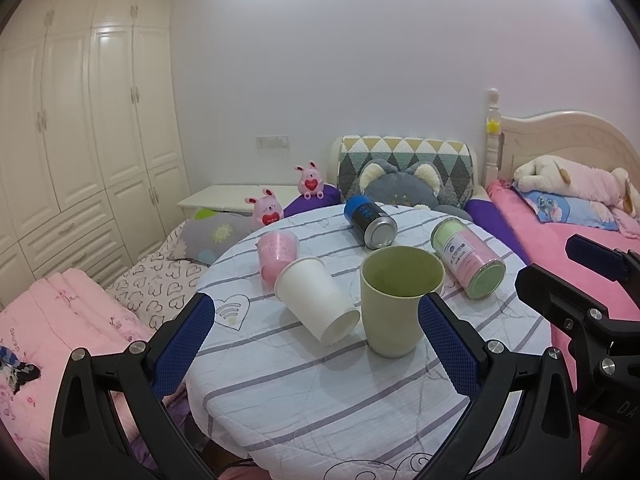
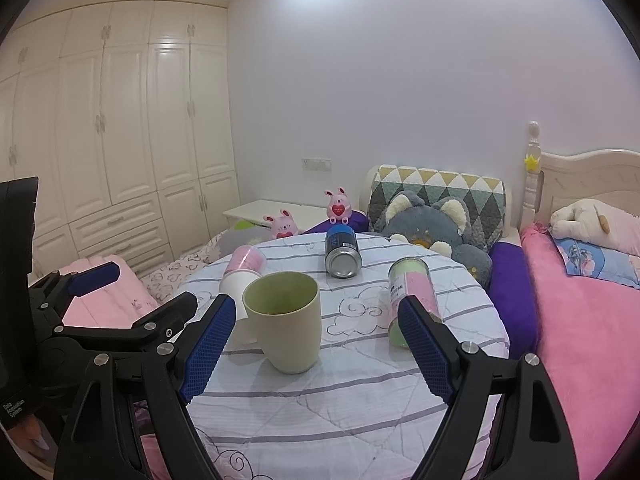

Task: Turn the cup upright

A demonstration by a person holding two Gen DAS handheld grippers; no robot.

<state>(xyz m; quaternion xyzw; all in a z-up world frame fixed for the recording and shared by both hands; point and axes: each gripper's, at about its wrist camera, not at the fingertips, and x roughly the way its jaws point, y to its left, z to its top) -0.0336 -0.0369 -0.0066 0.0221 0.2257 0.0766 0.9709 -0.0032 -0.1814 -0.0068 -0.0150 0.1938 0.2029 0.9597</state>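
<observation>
While green cup (image 1: 400, 300) stands upright on desk (image 1: 320, 400), white cup (image 1: 316, 300) lies tipped beside it; left gripper (image 1: 316, 344) and right gripper (image 2: 316, 344) jaws released, holding nothing.

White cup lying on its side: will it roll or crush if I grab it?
The white cup looks thin-walled, probably light and easily squashed, so grip gently. Being tapered, it would likely roll in an arc. It lies close to the green cup and could nudge it.
</observation>
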